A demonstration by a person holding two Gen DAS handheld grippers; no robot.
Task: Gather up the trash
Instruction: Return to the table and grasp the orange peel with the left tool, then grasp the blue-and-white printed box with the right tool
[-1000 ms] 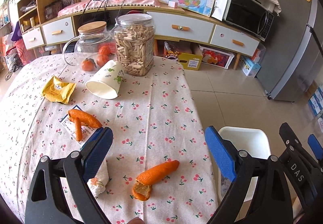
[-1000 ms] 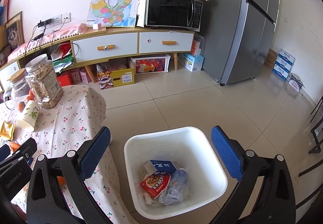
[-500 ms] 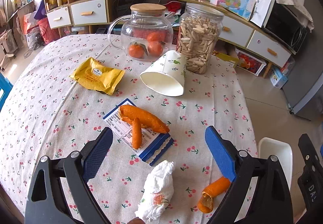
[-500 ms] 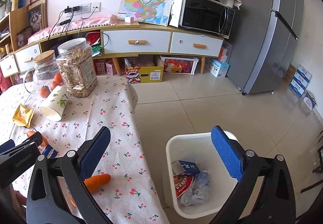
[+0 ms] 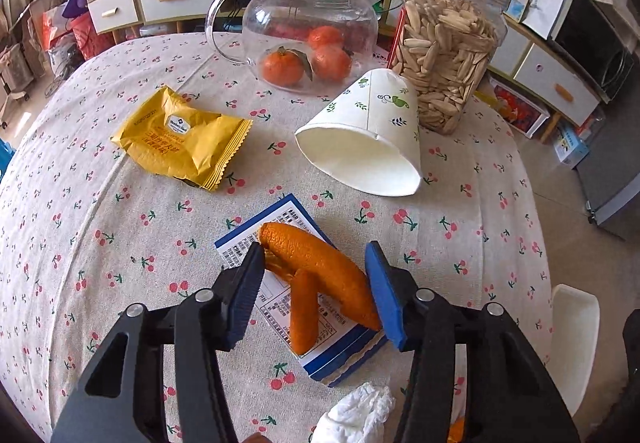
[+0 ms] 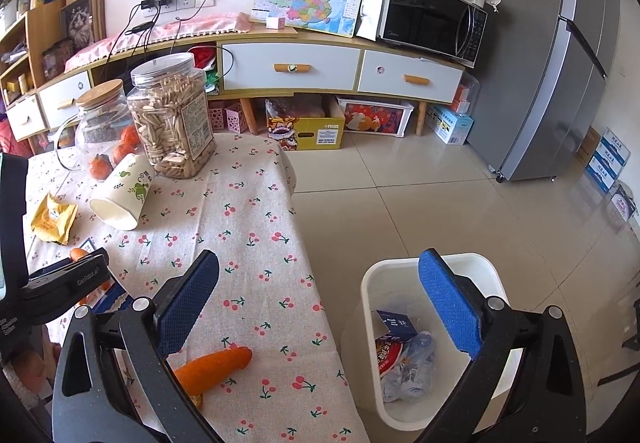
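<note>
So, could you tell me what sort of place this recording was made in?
Most likely a home dining or living area: a table under a cherry-print tablecloth, a microwave on a low sideboard, and a tall fridge on a tiled floor.

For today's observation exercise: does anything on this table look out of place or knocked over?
Yes. The paper cup lies tipped on its side against the seed jar, its mouth open toward the camera. Orange peel sits on a blue-and-white card, between the left claw's fingers.
</note>
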